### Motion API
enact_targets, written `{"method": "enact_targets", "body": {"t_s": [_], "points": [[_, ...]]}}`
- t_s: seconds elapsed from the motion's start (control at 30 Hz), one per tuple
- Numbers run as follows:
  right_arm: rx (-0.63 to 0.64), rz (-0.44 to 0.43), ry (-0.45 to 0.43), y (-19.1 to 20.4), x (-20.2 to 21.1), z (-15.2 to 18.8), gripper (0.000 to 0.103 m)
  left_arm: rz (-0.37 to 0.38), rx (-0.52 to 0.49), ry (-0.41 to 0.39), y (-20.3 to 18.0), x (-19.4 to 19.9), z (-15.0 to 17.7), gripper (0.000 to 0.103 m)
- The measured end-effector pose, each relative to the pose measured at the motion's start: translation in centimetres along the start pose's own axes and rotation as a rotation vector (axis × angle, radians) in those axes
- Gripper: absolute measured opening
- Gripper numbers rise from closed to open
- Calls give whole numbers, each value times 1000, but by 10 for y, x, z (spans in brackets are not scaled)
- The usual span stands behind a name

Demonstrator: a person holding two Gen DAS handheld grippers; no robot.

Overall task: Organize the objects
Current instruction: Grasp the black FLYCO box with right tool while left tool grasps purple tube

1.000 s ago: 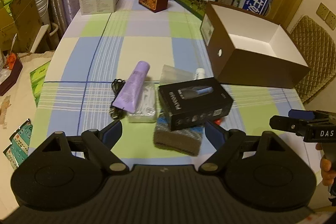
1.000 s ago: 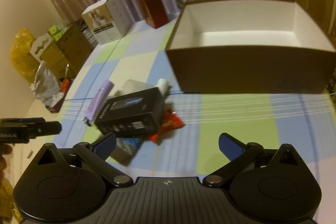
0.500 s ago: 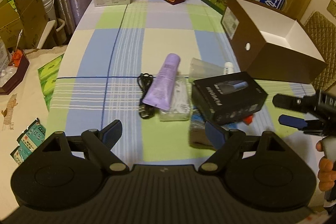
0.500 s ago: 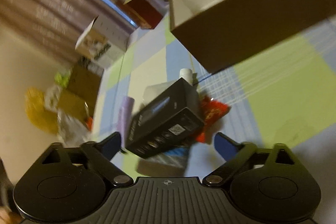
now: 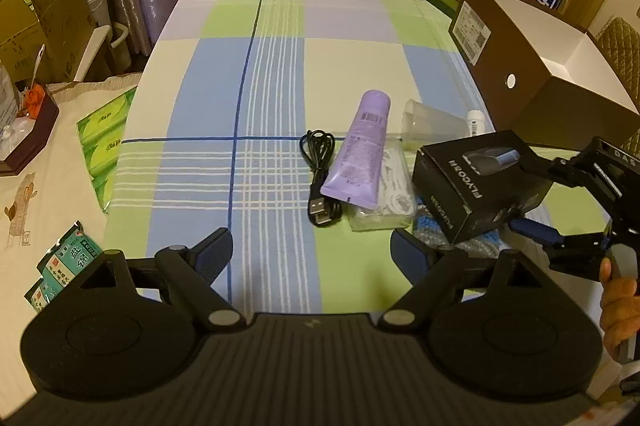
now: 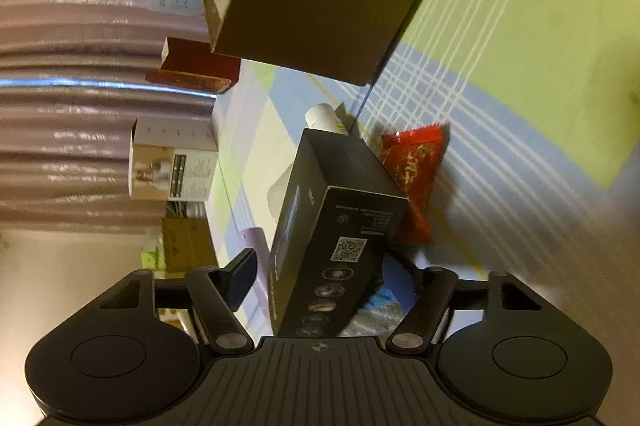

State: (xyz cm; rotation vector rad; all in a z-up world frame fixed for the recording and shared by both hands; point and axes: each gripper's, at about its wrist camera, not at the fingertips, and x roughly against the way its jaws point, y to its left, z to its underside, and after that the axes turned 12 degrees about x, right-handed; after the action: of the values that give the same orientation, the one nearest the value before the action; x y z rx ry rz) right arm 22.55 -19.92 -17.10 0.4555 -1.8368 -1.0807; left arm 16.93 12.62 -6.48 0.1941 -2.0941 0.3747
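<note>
Checked tablecloth, black box lying crosswise

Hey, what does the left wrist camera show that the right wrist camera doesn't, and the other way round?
Only the left wrist view shows the black USB cable, the clear plastic cup and the open left gripper hanging over the tablecloth. Only the right wrist view shows the red snack packet beside the box. Both show the black product box, the right gripper with its fingers on either side of that box, not yet closed on it, the purple tube and the brown storage box.
</note>
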Motion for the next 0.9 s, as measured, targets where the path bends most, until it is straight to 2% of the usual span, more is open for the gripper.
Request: {"method": "enact_targets", "body": {"t_s": [0.03,0.07,0.1,0.23,0.43,0.6,0.7,0.8,0.9], "points": [[-9,2,-2,-1,-3,0,59,0,-1,2,1,-1,0,83],[-10,4,-1,-2,-5,0,46,0,-2,4,2,-1,0,83],[-8,-10,0,-3,-5,1,44,0,-3,5,3,-2,0,83],[98,-53,-16,12,6,-4,40,4,-5,11,5,-6,-1,83],[302,-1,-7,38,38,-17,40,17,-14,20,2,-13,-3,83],[502,139,-2,55,80,-28,40,36,-31,29,-5,-18,-2,83],[631,284,23,62,103,-32,40,48,-41,34,-10,-22,-2,83],[763,419,63,68,112,-31,40,59,-54,40,-16,-26,-2,83],[828,490,97,65,101,-27,40,66,-65,44,-23,-31,-3,83]]}}
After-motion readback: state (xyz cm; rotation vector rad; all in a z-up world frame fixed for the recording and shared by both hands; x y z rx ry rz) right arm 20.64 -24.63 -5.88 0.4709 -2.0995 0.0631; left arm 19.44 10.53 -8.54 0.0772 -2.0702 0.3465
